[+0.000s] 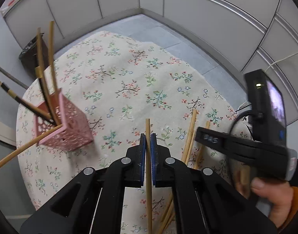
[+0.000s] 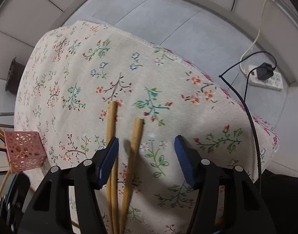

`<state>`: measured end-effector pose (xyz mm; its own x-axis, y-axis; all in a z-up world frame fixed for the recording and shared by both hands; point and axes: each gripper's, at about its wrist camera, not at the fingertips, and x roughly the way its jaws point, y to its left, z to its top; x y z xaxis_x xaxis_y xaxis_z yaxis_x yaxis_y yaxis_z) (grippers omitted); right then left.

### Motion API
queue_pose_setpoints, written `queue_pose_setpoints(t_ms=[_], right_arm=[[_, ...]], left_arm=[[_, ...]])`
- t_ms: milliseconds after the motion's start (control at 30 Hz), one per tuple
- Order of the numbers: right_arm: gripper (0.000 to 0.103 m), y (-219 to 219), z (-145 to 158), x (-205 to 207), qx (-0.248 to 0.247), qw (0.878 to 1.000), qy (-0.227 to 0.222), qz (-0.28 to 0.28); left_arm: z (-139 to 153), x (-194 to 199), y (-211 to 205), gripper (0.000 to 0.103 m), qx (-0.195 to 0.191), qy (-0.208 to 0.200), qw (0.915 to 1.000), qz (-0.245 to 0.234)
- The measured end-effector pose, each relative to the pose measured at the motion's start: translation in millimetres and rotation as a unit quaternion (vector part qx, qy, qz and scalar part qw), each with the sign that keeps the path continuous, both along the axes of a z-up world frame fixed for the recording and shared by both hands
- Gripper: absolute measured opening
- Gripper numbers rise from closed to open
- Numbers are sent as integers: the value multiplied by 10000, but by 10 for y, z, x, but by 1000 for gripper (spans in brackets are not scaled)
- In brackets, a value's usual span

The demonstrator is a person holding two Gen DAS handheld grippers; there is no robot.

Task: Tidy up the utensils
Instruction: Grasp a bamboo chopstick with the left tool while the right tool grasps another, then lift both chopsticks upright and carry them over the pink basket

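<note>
Gripping a single pale bamboo chopstick (image 1: 148,156), your left gripper (image 1: 148,142) is clenching its blue pads on the shaft, the stick running lengthwise between the jaws and poking out past the tips. The pink perforated square holder (image 1: 65,124) is standing to the far left on the floral tablecloth (image 1: 119,74), already bristling with leaning chopsticks (image 1: 49,72). Your right gripper (image 2: 147,152) is hanging over the loose bamboo chopsticks (image 2: 134,142) lying on the cloth near you; its jaws are standing apart, pads touching nothing I can be sure of, one stick lying between them and the others just beside the left pad.

Watch the holder: those splayed sticks are crowding its mouth, so yours could be striking them and tipping the light basket. You are also pinching the stick along its length, so it may be sliding or swivelling as you tilt it. On the right, closing now could be catching two sticks or bunching cloth.
</note>
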<state>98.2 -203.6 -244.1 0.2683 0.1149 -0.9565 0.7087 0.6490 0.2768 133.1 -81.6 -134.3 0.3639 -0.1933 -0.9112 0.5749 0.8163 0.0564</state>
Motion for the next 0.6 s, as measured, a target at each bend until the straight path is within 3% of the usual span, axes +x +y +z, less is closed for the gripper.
queue_pose_setpoints(t_ms=[133,200,267,300,433,600], right_arm=[[54,220,17,60,-526,9985,-15,172],[30,249,24,69,-697,9974,11,181],[22,243,27,65,-752,9970,-75,172],[12,235,26,74,-711,9972,-117,200],[8,110,56,25,-129,9985,-487,200],[7,36,491,-98,-138,9888,-1367,579]], left_arm=[[40,-28,167,5,-24,-38,9999,100],[69,-51,223,5,-53,-63,9999,123],[113,-79,250,5,-104,-104,9998,115],[158,-101,262,5,-148,-149,9997,104],[382,-192,310,5,-388,-400,9984,87],[710,-303,420,5,-749,-728,9944,144]])
